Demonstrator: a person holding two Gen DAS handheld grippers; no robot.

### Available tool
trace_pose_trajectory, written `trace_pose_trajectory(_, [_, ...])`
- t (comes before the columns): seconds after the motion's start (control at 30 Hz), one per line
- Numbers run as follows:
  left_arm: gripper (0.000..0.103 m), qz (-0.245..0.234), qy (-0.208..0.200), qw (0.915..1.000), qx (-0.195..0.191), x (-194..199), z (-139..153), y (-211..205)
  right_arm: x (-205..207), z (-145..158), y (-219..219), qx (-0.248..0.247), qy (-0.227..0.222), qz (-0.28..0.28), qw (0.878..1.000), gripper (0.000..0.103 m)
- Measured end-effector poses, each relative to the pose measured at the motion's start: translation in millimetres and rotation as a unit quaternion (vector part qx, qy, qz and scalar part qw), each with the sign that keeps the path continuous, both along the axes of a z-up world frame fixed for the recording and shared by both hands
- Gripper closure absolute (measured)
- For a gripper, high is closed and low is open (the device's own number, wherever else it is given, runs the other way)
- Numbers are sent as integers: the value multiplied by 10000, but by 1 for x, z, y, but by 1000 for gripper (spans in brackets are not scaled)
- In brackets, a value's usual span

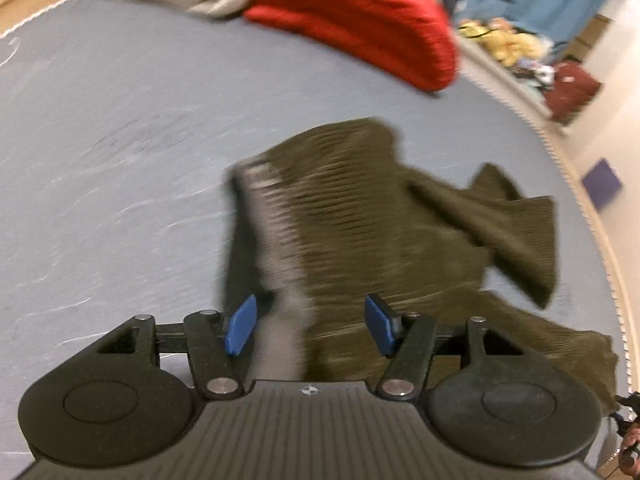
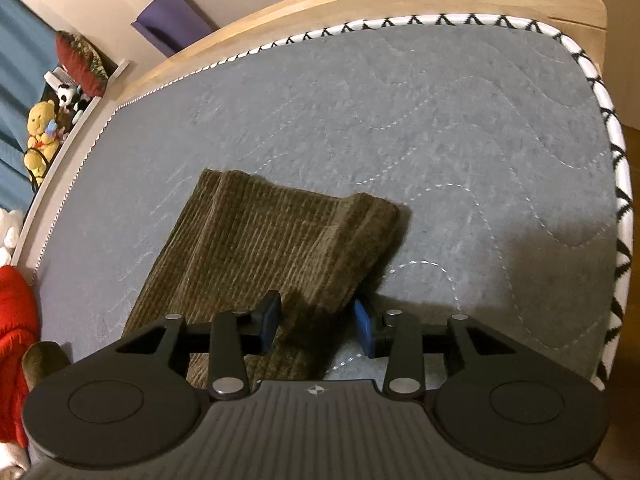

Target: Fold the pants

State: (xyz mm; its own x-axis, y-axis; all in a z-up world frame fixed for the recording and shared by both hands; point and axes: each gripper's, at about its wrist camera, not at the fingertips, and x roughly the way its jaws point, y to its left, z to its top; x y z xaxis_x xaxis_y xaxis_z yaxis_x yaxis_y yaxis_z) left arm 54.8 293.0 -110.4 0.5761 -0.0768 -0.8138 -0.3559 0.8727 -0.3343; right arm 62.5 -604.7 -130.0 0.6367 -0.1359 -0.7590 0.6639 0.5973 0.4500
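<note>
pants [image 2: 256,248]: olive corduroy, crumpled mid-frame on the mattress [image 2: 460,128]
left tool [image 1: 310,326]: released, over the waistband, probably lining up a grab
right tool [image 2: 316,326]: released, straddling a leg edge

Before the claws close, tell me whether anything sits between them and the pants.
Nothing visible does. The left claw is open right over the olive corduroy pants, and the right claw is open over the leg end. The red garment lies apart, farther up the mattress.
</note>
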Motion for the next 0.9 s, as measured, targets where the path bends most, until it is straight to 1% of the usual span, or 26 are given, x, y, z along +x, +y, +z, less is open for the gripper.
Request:
trace_pose_trajectory(0.07, [37,62,185,9997,-112,-7,-18,16,6,-1,2,-73,14,3,10000,61])
trace_pose_trajectory(0.13, [36,35,538,9979,-360,-6,-35,25,10,0,3,-117,27,0,9999,60])
trace_pose_trajectory(0.2, [27,-18,508,9972,-545,-6,-42,28,10,1,3,-119,24,-32,9999,61])
trace_pose_trajectory(0.23, [25,-127,579,9967,-557,-4,-46,26,11,0,2,-111,25,-63,9999,63])
trace_pose_trajectory(0.37, [25,-522,939,9932,-443,2,-62,12,9,-1,1,-142,38,-108,9998,68])
trace_pose_trajectory(0.4, [25,-582,980,9926,-410,3,-65,9,8,-1,2,-175,66,-116,9998,75])
trace_pose_trajectory(0.43, [26,-659,1011,9921,-335,3,-67,6,7,-1,2,-202,89,-115,9997,80])
trace_pose_trajectory(0.47, [28,-697,1017,9921,-253,2,-69,2,5,-2,1,-180,64,-94,9998,82])
trace_pose_trajectory(0.5, [31,-756,1013,9919,-132,1,-69,0,3,-1,0,-168,42,-86,9998,87])
trace_pose_trajectory(0.53, [44,-885,965,9914,8,-2,-68,-4,1,-1,-2,-157,13,-65,9999,89])
trace_pose_trajectory(0.57, [59,-1001,916,9907,65,-2,-66,-9,0,0,-2,-151,-25,-37,9999,90])
trace_pose_trajectory(0.63, [73,-1065,800,9908,228,-8,-61,-12,-4,7,-1,-179,-145,32,9997,92])
trace_pose_trajectory(0.7, [76,-1074,596,9922,212,-14,-49,-8,-9,17,0,-225,-327,97,9992,93])
trace_pose_trajectory(0.83, [77,-822,0,9965,-117,-39,-12,9,-28,48,-4,-179,-734,-41,9971,94])
trace_pose_trajectory(0.9, [77,-763,-31,9970,-99,-48,-3,13,-37,57,-3,-255,-595,-52,9979,94])
